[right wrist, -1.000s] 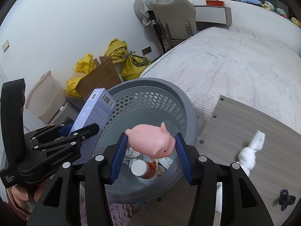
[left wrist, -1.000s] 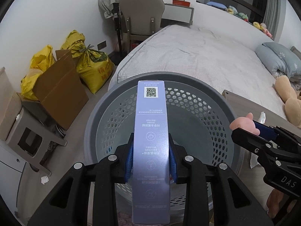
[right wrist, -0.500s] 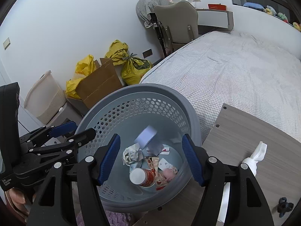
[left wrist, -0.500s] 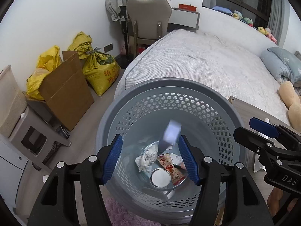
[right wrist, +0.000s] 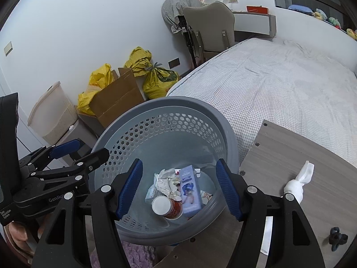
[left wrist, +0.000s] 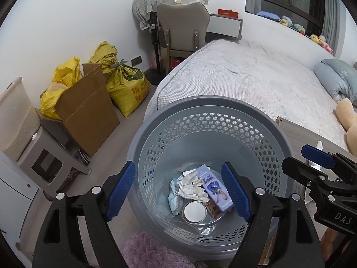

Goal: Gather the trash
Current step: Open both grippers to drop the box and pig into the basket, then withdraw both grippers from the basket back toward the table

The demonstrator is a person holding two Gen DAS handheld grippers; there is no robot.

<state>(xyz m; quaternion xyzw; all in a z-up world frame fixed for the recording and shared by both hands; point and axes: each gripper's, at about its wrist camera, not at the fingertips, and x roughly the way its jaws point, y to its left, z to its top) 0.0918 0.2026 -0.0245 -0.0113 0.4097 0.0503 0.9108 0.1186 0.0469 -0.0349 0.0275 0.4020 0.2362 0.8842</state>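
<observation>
Both grippers empty over the bin

Left gripper point(left wrist: 178, 189) jaws are opening, right gripper point(right wrist: 178, 188) jaws stand apart, nothing between either; below them the box point(right wrist: 189, 189) lies on trash inside the bin point(left wrist: 156, 125). Drop looks done; next, reach the white scrap point(right wrist: 297, 183) beyond the right fingers.

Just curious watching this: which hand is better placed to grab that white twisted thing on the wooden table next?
Probably the right: its claw is empty and the white twist lies just beside it.

plush toy point(left wrist: 348, 120) cropped, bag lettering point(left wrist: 140, 91) partly hidden
</observation>
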